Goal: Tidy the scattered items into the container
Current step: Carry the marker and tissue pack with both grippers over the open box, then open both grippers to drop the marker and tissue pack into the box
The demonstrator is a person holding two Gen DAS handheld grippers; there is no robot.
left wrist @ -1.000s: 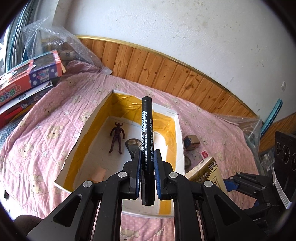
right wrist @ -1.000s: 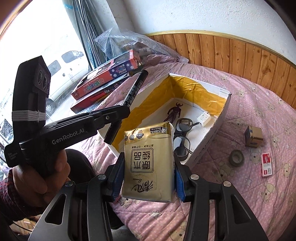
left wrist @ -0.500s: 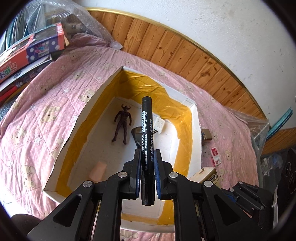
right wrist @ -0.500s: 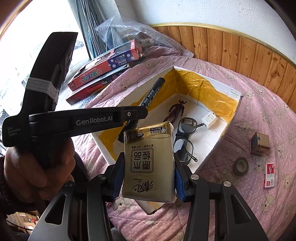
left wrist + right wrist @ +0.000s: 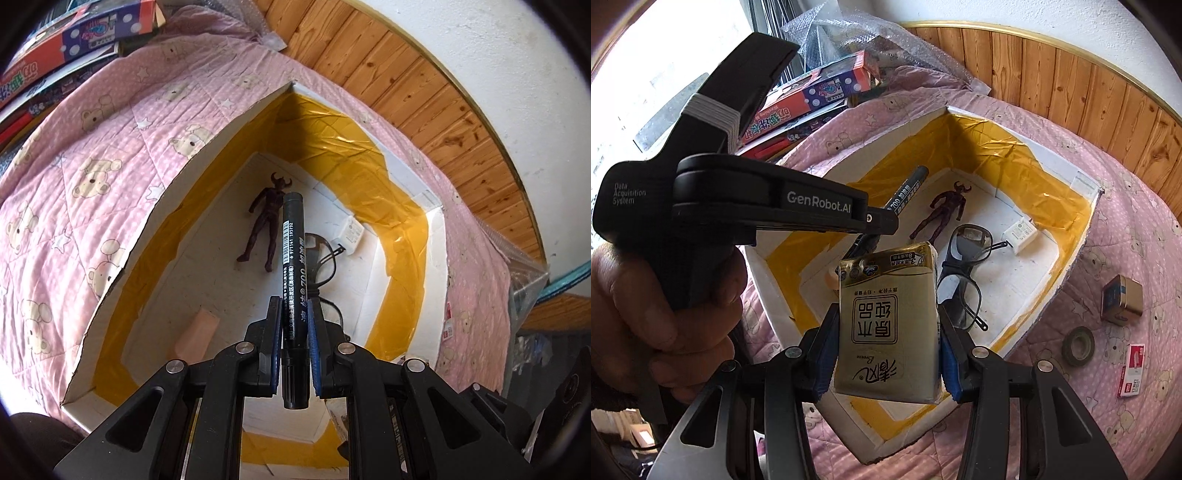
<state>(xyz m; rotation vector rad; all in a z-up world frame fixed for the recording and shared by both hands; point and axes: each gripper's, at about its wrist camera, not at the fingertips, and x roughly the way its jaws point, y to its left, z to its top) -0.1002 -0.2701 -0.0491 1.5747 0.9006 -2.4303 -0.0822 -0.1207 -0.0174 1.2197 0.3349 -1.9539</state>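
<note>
My left gripper (image 5: 293, 321) is shut on a black marker (image 5: 293, 258) and holds it over the inside of the white box with yellow tape (image 5: 207, 158); the gripper also shows in the right wrist view (image 5: 879, 229). My right gripper (image 5: 886, 328) is shut on a gold tissue pack (image 5: 888, 325) above the box's near corner (image 5: 1082, 236). In the box lie a dark toy figure (image 5: 267, 229), black glasses (image 5: 964, 266), a small white block (image 5: 1021, 234) and a pink piece (image 5: 195, 332).
On the pink bear quilt (image 5: 1137, 206) right of the box lie a small gold tin (image 5: 1121, 301), a tape roll (image 5: 1078, 345) and a red-white pack (image 5: 1132, 369). Game boxes (image 5: 809, 103) and bubble wrap (image 5: 849, 40) are stacked at the back left. A wooden wall panel (image 5: 424, 85) runs behind.
Both grippers have moved forward toward the box. The left one, with the marker, has come down over the box's inside. The right one with the tissue pack now reaches the box's near edge.
</note>
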